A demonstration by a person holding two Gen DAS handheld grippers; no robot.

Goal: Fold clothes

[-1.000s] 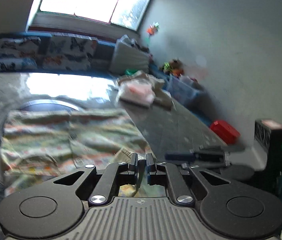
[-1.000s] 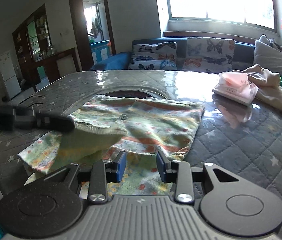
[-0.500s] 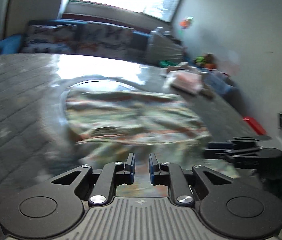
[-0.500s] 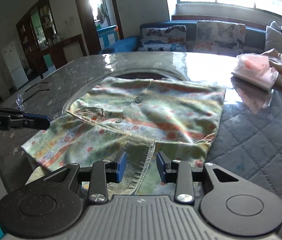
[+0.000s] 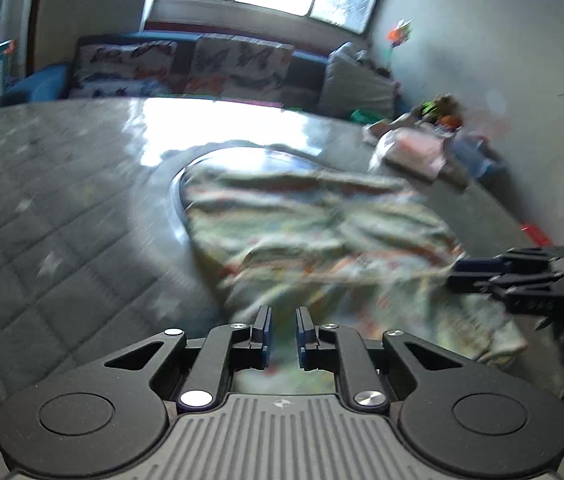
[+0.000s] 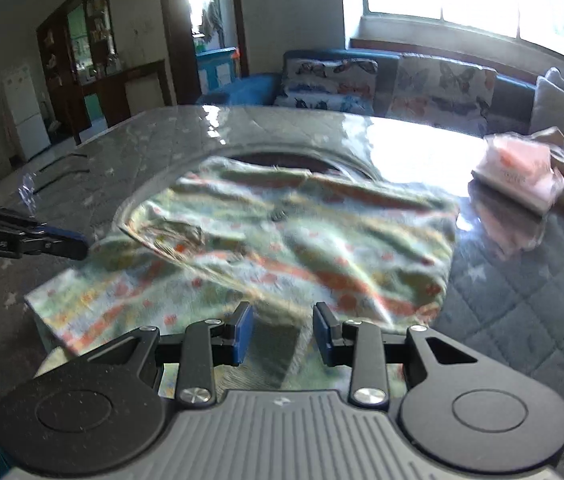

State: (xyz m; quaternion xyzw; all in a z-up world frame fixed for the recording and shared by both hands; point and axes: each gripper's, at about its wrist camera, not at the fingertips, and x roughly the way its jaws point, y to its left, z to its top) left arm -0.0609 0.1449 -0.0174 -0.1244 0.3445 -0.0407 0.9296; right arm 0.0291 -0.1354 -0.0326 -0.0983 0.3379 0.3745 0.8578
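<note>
My left wrist camera sits low over its own left gripper (image 5: 282, 334), facing the window at 12 o'clock, with the patterned garment (image 5: 321, 240) close ahead and the right gripper (image 5: 477, 274) at 3 o'clock. My right wrist camera looks the same way over the garment (image 6: 282, 248), the left gripper (image 6: 70, 246) at 9 o'clock. Both views share garment, table (image 5: 62, 220) and sofa (image 6: 381, 80).

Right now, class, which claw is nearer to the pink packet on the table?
Right. The right claw is at the shirt's near edge, with the pink packet ahead to its right; the left claw is farther left.
</note>
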